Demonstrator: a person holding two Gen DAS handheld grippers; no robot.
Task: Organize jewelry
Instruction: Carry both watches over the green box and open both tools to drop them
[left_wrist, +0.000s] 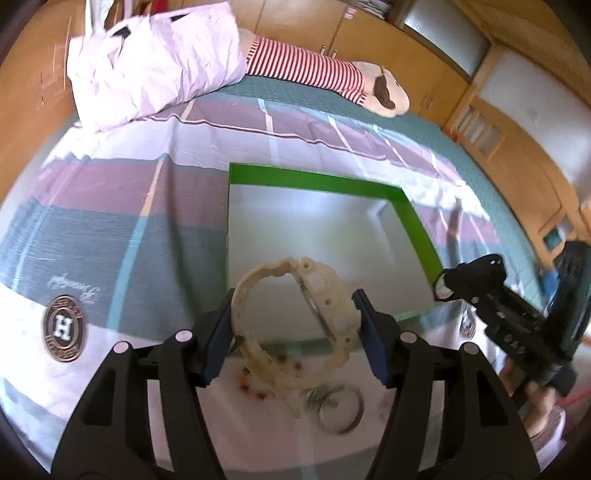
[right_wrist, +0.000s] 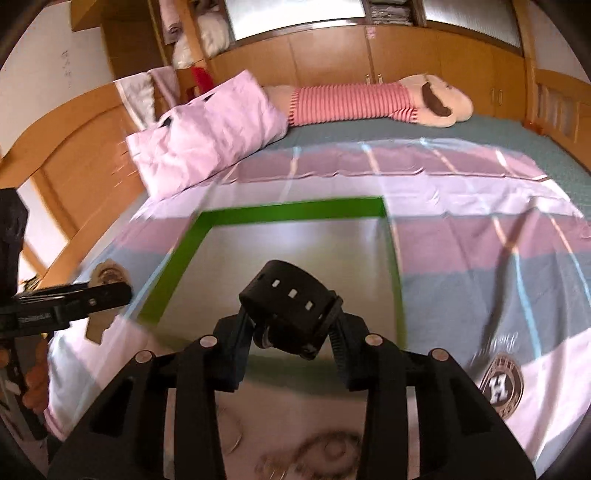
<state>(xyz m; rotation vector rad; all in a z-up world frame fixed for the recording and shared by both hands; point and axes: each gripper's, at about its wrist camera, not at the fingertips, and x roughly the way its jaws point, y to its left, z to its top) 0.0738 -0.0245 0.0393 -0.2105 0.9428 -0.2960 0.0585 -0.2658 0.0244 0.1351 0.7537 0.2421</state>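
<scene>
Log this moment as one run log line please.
left gripper: holds cream watch | right gripper: holds black watch | both above green-edged tray | bangle on sheet

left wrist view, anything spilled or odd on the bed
Small reddish-brown beads lie scattered loose on the sheet just short of the green tray, beside a ring, under the cream watch. They look spilled.

Bright, washed-out daylight, motion blur low in frame, fisheye-bent edges, dark corners.
</scene>
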